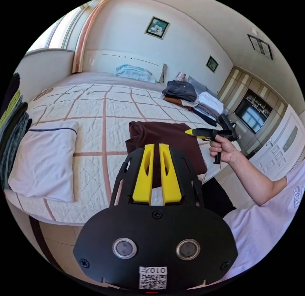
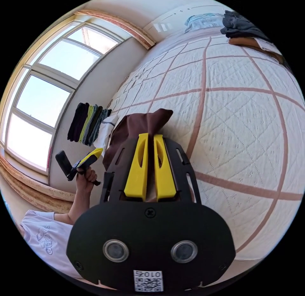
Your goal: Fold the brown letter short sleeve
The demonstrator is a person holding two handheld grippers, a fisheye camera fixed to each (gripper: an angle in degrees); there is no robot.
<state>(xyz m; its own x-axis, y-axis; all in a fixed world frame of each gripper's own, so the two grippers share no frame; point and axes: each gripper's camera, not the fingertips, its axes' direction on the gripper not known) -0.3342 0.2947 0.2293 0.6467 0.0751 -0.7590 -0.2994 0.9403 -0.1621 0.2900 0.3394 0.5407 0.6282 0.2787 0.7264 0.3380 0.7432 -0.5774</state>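
Note:
The brown short sleeve (image 1: 171, 140) lies folded into a compact rectangle near the bed's front edge, also seen as the brown short sleeve (image 2: 136, 126). My left gripper (image 1: 156, 146) hovers above its near side, yellow jaws together with nothing between them. A hand holds my right gripper (image 1: 192, 132) over the shirt's right edge, apart from the fabric. In the right gripper view my right gripper (image 2: 148, 135) points at the shirt with jaws together and nothing held. A hand holds my left gripper (image 2: 95, 153) in the air beside the bed.
A quilted bedspread (image 1: 95, 108) covers the bed. A white pillow (image 1: 44, 162) lies at the left, next to stacked clothes (image 1: 11, 124). More folded clothes (image 1: 184, 92) sit at the far right. A TV cabinet (image 1: 254, 113) stands beyond; a window (image 2: 47, 86) is behind the person.

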